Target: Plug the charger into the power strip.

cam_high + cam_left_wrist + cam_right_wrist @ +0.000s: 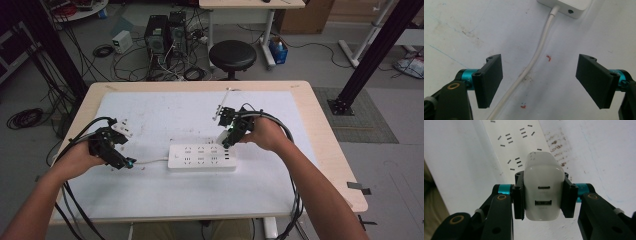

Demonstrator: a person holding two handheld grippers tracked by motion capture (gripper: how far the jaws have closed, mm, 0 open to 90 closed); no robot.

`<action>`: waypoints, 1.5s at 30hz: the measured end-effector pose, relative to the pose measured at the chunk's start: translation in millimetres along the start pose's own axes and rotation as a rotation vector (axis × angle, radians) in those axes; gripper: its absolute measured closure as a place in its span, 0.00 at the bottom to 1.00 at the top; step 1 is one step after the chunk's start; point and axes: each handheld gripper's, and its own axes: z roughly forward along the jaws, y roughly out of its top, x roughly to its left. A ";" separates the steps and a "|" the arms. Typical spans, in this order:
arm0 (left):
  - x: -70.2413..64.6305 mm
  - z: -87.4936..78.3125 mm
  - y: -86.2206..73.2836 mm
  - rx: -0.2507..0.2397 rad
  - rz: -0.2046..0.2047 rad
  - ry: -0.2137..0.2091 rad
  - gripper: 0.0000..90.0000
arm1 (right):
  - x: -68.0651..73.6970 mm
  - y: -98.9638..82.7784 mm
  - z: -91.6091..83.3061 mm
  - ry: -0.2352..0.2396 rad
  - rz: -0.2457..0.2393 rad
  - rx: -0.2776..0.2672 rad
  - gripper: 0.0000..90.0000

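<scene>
Both grippers differ: right gripper [543, 197] clamps a white charger [543, 192] over the power strip's [202, 157] right end, left gripper [539, 80] gapes astride its cord [534, 60].

no readable text, faint marks under ports on white charger [543, 191], illegible

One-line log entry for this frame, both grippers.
left gripper: open, jaws astride power strip cable | right gripper: shut on white USB charger, above power strip | charger: not plugged in
</scene>
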 end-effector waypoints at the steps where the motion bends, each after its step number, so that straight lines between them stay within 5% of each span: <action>1: -0.1 0.1 0.5 0.004 0.004 0.000 0.24 | -0.2 3.6 4.2 0.001 -0.031 0.010 0.69; 7: -1.5 3.0 1.0 0.007 0.006 -0.004 0.24 | 2.4 20.7 24.2 -0.005 -0.101 0.103 0.69; 21: -2.0 6.0 -2.2 0.007 0.001 -0.009 0.24 | 3.2 37.5 42.8 0.006 -0.181 0.168 0.69; 30: -1.4 7.0 -4.3 0.005 -0.006 -0.012 0.24 | 9.0 45.9 49.2 -0.005 -0.352 0.224 0.69; 36: -1.8 8.8 -5.1 0.007 -0.003 -0.018 0.24 | 10.7 51.6 50.6 -0.009 -0.241 0.263 0.69; 39: -1.5 9.0 -5.3 0.006 -0.006 -0.017 0.24 | 17.4 53.9 52.5 -0.044 -0.282 0.267 0.69; 45: -2.3 8.1 -5.6 0.004 -0.009 -0.018 0.24 | 18.0 55.3 60.6 -0.043 -0.319 0.298 0.70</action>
